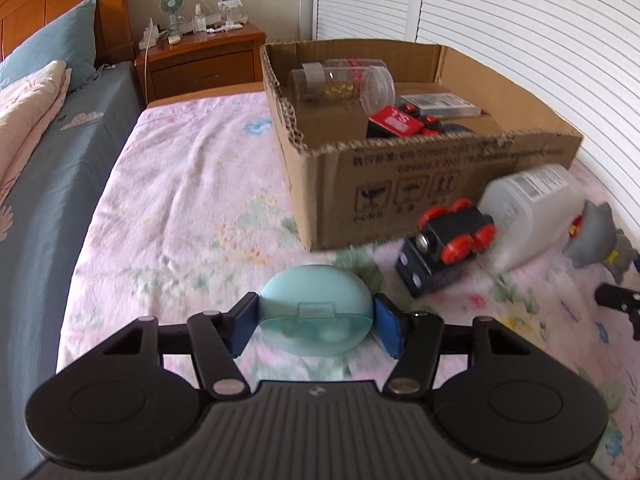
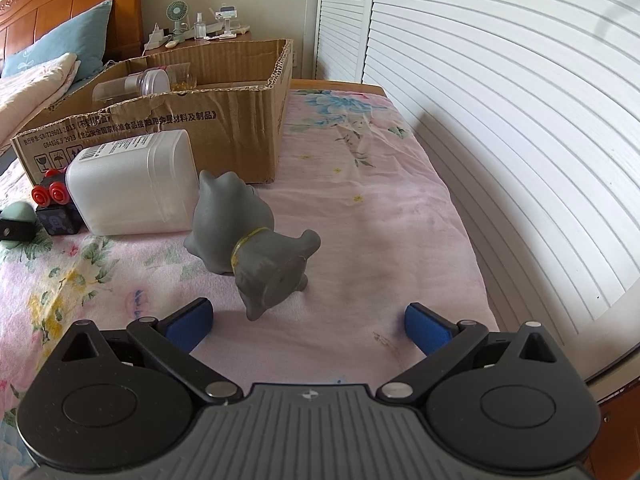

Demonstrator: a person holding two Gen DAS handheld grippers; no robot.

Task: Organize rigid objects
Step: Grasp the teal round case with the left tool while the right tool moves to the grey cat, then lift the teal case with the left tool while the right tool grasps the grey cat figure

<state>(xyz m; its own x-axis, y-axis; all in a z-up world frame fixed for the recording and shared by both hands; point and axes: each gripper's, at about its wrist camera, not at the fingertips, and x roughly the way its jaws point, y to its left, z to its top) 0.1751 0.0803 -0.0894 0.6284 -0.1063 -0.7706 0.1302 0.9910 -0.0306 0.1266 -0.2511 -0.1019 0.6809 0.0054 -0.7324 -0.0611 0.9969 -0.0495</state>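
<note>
Left gripper [image 1: 316, 322] clenched pale-blue oval case [image 1: 315, 314] across its width, ready for lift toward cardboard box [image 1: 400, 184] ahead-right. Right gripper [image 2: 308, 322] released; grey cat figurine [image 2: 256, 248] lay just ahead, awaiting pickup.

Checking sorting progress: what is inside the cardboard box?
Cardboard box holds clear jars, a red toy and a flat packet. Its near wall hides the floor.

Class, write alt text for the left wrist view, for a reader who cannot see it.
The left tongs grip a pale blue oval case on a flowered bedspread. Beyond stands an open cardboard box holding clear jars and a red toy; outside it lie a black toy car, a white container and a grey figurine.
</note>
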